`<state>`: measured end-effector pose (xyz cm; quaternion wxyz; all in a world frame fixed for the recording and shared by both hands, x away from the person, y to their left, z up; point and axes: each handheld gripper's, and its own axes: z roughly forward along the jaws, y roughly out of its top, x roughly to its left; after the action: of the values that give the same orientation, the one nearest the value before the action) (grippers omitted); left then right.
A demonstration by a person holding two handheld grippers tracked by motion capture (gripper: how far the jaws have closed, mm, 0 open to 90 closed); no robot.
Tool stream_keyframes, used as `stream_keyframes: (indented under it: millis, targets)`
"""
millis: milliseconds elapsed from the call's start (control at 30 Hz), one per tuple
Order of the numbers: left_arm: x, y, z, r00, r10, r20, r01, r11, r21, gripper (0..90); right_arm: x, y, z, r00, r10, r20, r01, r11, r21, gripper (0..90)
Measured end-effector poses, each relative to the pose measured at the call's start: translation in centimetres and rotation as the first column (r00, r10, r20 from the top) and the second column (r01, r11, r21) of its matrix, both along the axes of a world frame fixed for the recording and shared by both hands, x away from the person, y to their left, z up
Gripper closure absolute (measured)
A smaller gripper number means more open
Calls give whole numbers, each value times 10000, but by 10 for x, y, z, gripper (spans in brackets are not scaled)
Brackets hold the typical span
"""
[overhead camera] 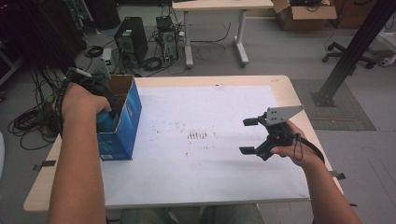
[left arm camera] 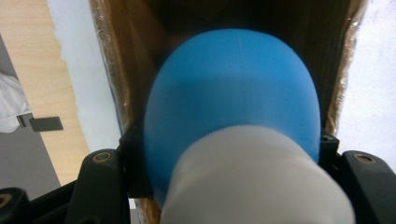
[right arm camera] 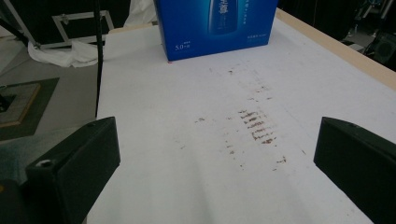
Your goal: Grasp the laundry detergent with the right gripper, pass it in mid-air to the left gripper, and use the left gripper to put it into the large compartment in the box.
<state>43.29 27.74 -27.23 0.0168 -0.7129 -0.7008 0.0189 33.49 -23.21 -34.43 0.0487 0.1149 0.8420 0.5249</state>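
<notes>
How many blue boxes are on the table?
1. The blue box stands open-topped at the table's left edge, where the left gripper holds a blue bottle in its opening. Others may be hidden behind the arm.

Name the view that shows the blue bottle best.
The left gripper view: the blue bottle sits large between the jaws, inside the blue box. The high view catches a sliver of it beside the hand.

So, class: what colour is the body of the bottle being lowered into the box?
Blue, with a white cap; the bottle shows best in the left gripper view.
</notes>
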Motion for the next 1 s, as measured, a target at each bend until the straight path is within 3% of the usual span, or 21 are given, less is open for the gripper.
stream_keyframes:
  millis: [467,1000]
  targets:
    - [3,1,-18,9996,-48,-265,47,10000,-30,380,1,0,-2,10000,-13,23,13,10000,28,5]
    - [4,2,-27,9996,-87,-253,85,9999,-90,380,-2,2,-3,10000,0,3,0,10000,-24,4]
